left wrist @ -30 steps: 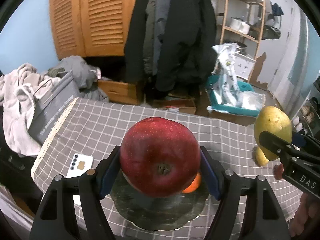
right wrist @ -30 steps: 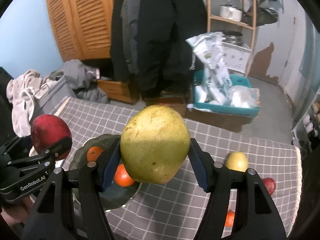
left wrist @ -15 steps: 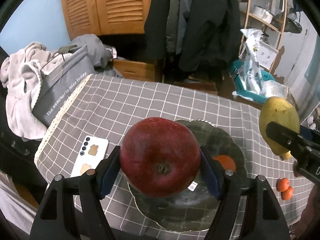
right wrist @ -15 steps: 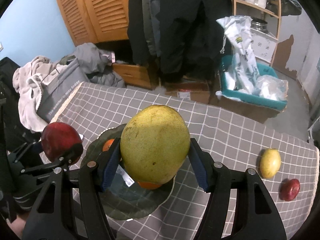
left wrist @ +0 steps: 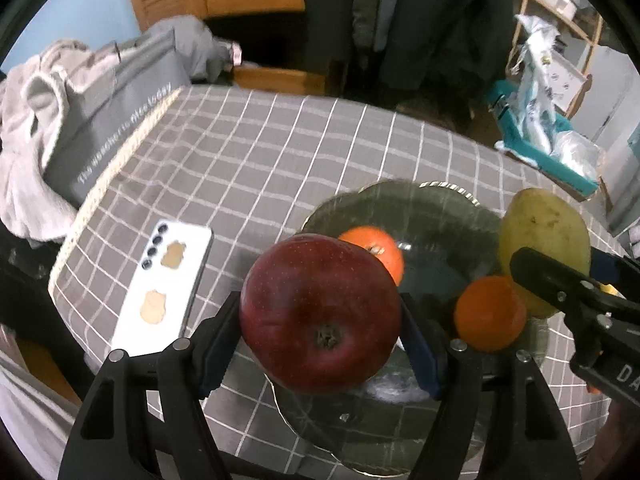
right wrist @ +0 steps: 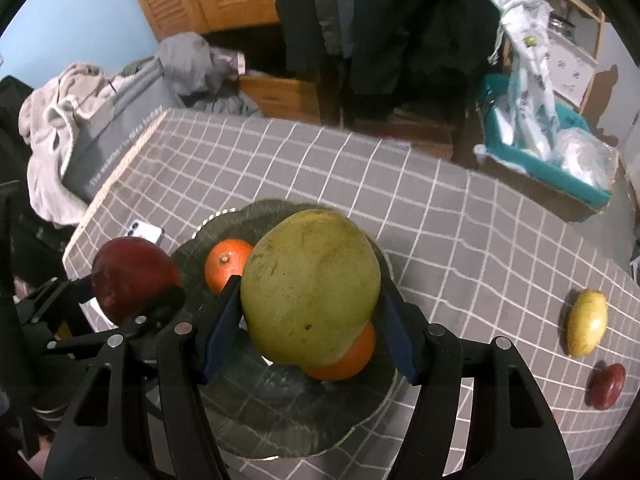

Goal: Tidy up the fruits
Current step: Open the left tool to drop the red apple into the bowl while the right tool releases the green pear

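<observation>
Checked tablecloth (right wrist: pixel 480 240) | glass plate (right wrist: pixel 280 432): two oranges (right wrist: pixel 226 264), perhaps touching

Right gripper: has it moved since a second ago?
Yes. The right gripper, holding the mango, has come down over the plate.

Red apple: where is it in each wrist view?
Left wrist: red apple bottom centre, clamped in the left gripper.
Right wrist: same apple at left edge, over the plate rim.
Shared landmark: white phone, left of the plate.
</observation>
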A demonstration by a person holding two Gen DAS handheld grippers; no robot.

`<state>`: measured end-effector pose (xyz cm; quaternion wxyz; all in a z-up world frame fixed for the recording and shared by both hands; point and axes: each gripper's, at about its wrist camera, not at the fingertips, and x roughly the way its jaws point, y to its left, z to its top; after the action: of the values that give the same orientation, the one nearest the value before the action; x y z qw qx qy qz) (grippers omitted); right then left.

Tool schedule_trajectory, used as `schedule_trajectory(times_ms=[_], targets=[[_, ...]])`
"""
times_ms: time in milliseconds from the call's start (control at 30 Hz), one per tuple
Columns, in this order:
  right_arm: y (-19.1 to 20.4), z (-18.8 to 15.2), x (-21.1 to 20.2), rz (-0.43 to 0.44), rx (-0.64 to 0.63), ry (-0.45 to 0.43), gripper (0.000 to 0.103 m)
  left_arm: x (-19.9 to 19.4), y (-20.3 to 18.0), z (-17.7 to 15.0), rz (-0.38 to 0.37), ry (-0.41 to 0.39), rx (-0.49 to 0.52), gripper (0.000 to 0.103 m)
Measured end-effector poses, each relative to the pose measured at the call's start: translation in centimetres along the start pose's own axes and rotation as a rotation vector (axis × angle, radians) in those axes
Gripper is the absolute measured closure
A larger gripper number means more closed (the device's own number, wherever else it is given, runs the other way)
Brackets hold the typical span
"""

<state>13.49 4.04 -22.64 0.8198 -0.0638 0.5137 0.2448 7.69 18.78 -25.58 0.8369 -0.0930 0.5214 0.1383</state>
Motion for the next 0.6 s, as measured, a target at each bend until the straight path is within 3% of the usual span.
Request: schedule_trajectory(times_ms=[600], targets=[[0.0,-0.3,3.8,0.043,0.007,0.099,0.036,3.3,0.4,-0.6,0.005,0.102,-0.031,0.027]])
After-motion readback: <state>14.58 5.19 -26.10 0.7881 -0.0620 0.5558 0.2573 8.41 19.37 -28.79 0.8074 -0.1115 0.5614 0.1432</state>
